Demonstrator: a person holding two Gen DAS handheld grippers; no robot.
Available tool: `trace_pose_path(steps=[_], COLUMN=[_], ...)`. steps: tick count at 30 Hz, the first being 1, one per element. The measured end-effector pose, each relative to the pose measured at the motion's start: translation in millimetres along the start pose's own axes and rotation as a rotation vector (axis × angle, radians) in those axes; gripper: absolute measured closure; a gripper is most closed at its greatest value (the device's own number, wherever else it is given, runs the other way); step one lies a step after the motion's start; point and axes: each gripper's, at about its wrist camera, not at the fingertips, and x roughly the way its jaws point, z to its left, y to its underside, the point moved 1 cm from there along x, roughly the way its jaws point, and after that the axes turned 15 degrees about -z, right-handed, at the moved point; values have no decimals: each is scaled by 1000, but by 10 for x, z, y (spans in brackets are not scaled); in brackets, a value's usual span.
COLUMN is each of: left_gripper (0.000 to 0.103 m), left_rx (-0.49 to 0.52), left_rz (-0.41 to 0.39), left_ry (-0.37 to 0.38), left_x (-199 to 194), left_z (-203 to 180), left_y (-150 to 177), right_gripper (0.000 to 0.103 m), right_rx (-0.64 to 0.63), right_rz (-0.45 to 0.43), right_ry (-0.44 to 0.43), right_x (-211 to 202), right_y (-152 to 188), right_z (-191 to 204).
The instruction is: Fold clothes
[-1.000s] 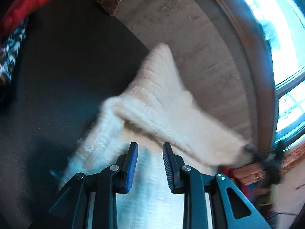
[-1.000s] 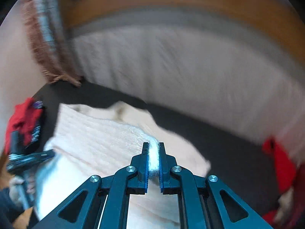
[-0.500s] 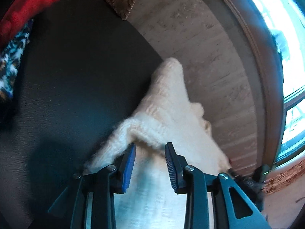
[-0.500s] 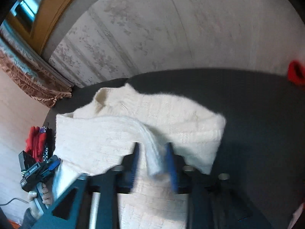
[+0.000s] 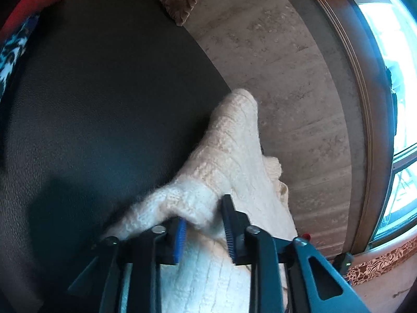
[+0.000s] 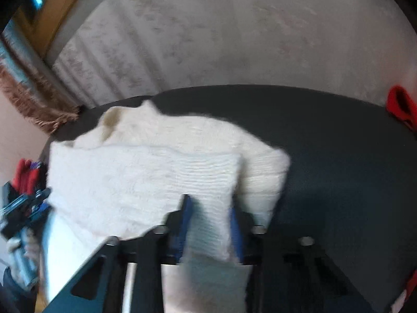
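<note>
With both tools spread wide on a dark bench [image 5: 99, 99], a cream knit sweater [image 5: 232, 154] lies mid-fold, one flap laid across its body. The left tool [image 5: 203, 224] stands released, fuzzy knit bunched loosely between its blue ribbed pads. The right tool [image 6: 208, 219] is likewise unclenched, a folded edge lying slack in the gap. A clean fold likely calls for pinching only the top layer at the corners, then carrying both sides over evenly. The sweater [image 6: 161, 167] looks thick, ribbed and soft, prone to slump; the bench is matte and leathery.
</note>
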Motion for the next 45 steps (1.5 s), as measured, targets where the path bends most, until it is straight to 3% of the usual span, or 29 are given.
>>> trace_pose_path(steps=[3,9,12,15,18,23,25,29,31,33,35,36,40,45], left_gripper=[90,96,96,96,96,98,98,98,98,98,93,92,88,82], left_rx=[-17,9,7,0,-14,21,16,10,-1,-7,-26,-38,13,43], left_rz=[2,-13,-20,-22,-29,-37,-42,-50,-19,-4,1,2,7,67], left_ry=[34,30,34,52,90,15,-24,-34,-15,-21,3,17,56,97], left_x=[-64,-210,-263,-313,-362,-450,-365,-347,-302,-298,-328,-357,-532,-519], left_z=[35,78,94,80,31,106,70,28,23,22,19,18,-75,-176], left_y=[-23,-50,-85,-111,-118,-61,-121,-189,-163,-110,-60,-38,90,266], right_gripper=[95,95,95,95,95,95,95,95,94,87,59,54,52,52], right_rx=[44,144,232,305,319,316,360,427,397,270,226,235,213,-177], right_rz=[-71,-35,-62,-151,-195,-48,-28,-150,-177,-147,-83,-55,-45,-131], right_ry=[-113,-61,-110,-210,-257,-94,-61,-152,-159,-84,-126,-152,-171,-12], right_x=[-367,-377,-427,-613,-696,-366,-268,-534,-648,-621,-499,-449,-361,-352], right_y=[-67,153,227,109,2,246,382,303,211,186,242,316,538,632], right_z=[120,-155,-228,-168,-91,-256,-394,-421,-350,-207,-77,-23,184,679])
